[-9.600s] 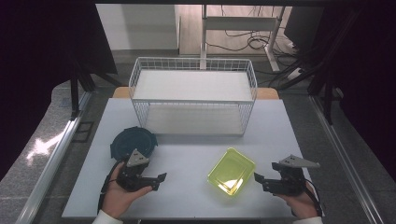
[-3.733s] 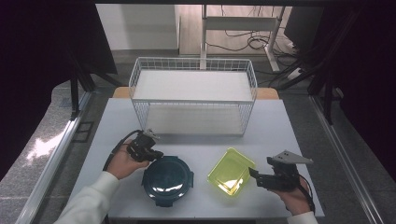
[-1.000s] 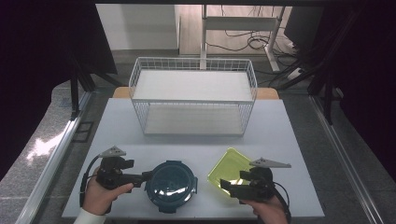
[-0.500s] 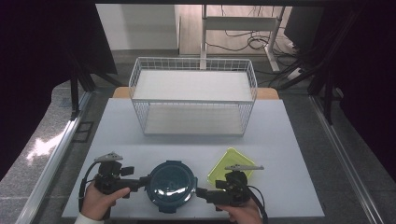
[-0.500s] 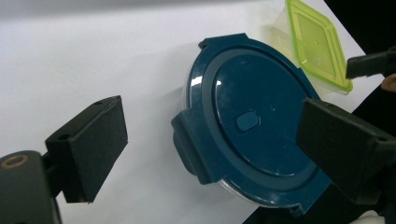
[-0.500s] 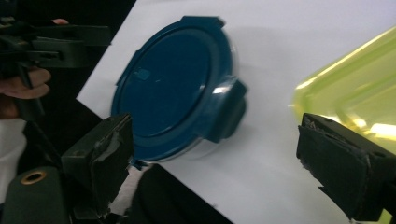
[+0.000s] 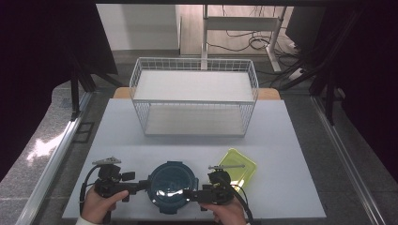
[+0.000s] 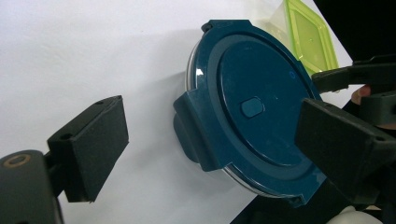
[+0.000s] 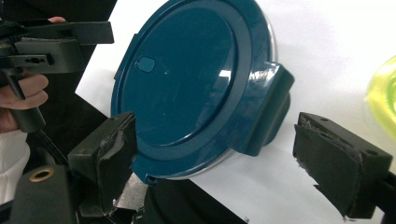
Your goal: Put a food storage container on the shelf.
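Both claws [image 7: 141, 186] flanking blue container [image 7: 170, 180]

container [image 7: 171, 186] left of tray [image 7: 238, 167], before basket [image 7: 194, 97].

Stood on a grey floor [image 7: 42, 154]: a white table [image 7: 291, 154], its far corners showing pale wood. Set toward the table's far edge, a white wire basket [image 7: 195, 96], open at the top. Ran along each side of the table, a metal rail [image 7: 51, 168]. Hung dark at left and right, black curtains [image 7: 44, 47]. Beyond the basket, a pale wall panel [image 7: 136, 26] and a desk frame [image 7: 244, 23] with cables [image 7: 256, 44] trailing on the wooden floor. Glinted brightly off the left-hand floor, a patch of light [image 7: 40, 145].
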Motion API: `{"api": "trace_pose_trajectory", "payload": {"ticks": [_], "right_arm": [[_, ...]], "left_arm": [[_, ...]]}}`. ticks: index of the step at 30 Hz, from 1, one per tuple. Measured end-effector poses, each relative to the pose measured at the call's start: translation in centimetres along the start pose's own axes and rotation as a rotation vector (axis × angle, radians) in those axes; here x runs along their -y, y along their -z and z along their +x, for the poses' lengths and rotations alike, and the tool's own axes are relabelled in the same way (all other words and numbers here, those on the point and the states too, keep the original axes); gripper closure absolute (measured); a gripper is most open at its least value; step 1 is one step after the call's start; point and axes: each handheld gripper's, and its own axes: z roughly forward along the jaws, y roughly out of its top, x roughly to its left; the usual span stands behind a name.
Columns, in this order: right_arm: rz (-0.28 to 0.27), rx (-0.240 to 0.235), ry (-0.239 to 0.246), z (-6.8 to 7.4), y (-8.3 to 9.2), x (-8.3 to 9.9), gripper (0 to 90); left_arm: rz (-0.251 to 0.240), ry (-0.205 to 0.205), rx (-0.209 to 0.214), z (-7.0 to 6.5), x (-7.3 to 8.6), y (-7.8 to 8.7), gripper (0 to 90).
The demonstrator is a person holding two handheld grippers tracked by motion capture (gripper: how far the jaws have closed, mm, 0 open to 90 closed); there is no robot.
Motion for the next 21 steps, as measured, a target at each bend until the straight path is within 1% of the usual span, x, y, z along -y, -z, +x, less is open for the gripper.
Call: {"api": "trace_pose_trajectory", "payload": {"ticks": [4,6,9,10,11,13,17,19,21], "right_arm": [[0.008,0.007,-0.030,0.0,-0.7,0.2,13.9],[0.008,0.007,-0.042,0.0,-0.9,0.4,13.7],[0.005,0.015,-0.047,0.1,-1.2,0.5,13.6],[-0.001,0.025,-0.051,0.0,-1.5,0.6,13.6],[0.001,0.028,-0.061,0.0,-1.7,0.6,13.6],[0.000,0.023,-0.069,-0.1,-1.9,0.6,13.6],[-0.007,0.043,-0.068,-0.2,-2.4,0.7,13.4],[-0.011,0.042,-0.075,-0.3,-2.6,0.7,13.3],[-0.019,0.039,-0.089,-0.4,-2.8,0.7,13.3]], "left_arm": [[0.011,0.008,0.020,0.0,0.1,-0.6,8.9],[0.016,0.010,0.020,0.0,0.2,-0.8,8.9],[0.022,0.011,0.020,0.1,0.3,-0.9,8.8],[0.025,0.017,0.026,0.2,0.4,-1.1,8.8],[0.025,0.021,0.028,0.3,0.4,-1.1,8.8],[0.028,0.023,0.030,0.3,0.5,-1.2,8.8],[0.036,0.029,0.042,0.4,0.6,-1.5,8.8],[0.036,0.035,0.049,0.6,0.7,-1.5,8.8],[0.034,0.049,0.063,0.7,0.7,-1.8,8.8]]}}
